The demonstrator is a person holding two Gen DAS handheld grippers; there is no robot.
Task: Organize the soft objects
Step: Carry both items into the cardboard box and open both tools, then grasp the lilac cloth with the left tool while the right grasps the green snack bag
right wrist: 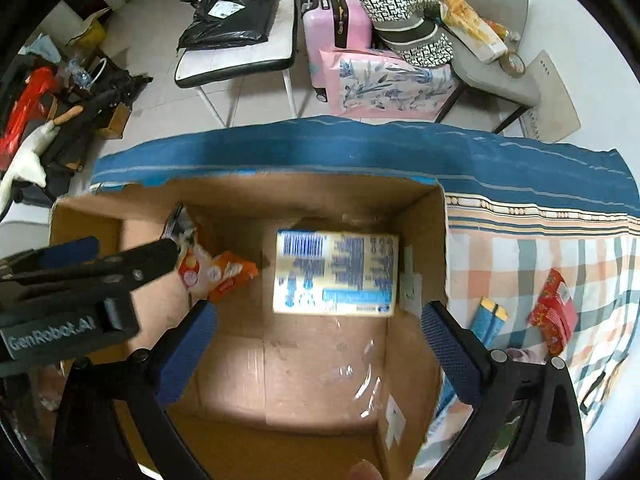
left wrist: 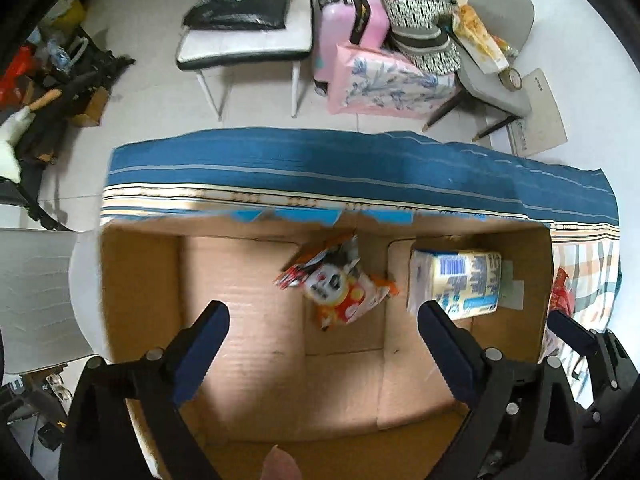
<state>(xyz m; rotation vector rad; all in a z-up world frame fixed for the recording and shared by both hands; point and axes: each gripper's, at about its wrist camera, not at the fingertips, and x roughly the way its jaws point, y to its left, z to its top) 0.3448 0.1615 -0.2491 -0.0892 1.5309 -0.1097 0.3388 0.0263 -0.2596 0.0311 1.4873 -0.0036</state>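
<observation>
Pale tiled floor [left wrist: 140, 92] beyond the bed's far edge carries a white chair [left wrist: 244, 46] (black bags on its seat), a pink suitcase [left wrist: 346, 20] and a grey chair [left wrist: 500, 92], under even indoor light.

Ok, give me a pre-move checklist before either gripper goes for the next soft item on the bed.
1. Left gripper open and holding nothing: ok, fingers spread wide over the cardboard box.
2. Right gripper open and holding nothing: ok, fingers spread wide.
3. Orange snack bag inside the box: ok, lying on the box floor.
4. Tissue pack inside the box: ok, resting by the right wall.
5. Items remaining outside: not ok, a red packet and a blue-and-yellow packet lie on the checked cloth.
6. Grippers clear of each other: cannot tell, the left one sits close in the right wrist view.
</observation>
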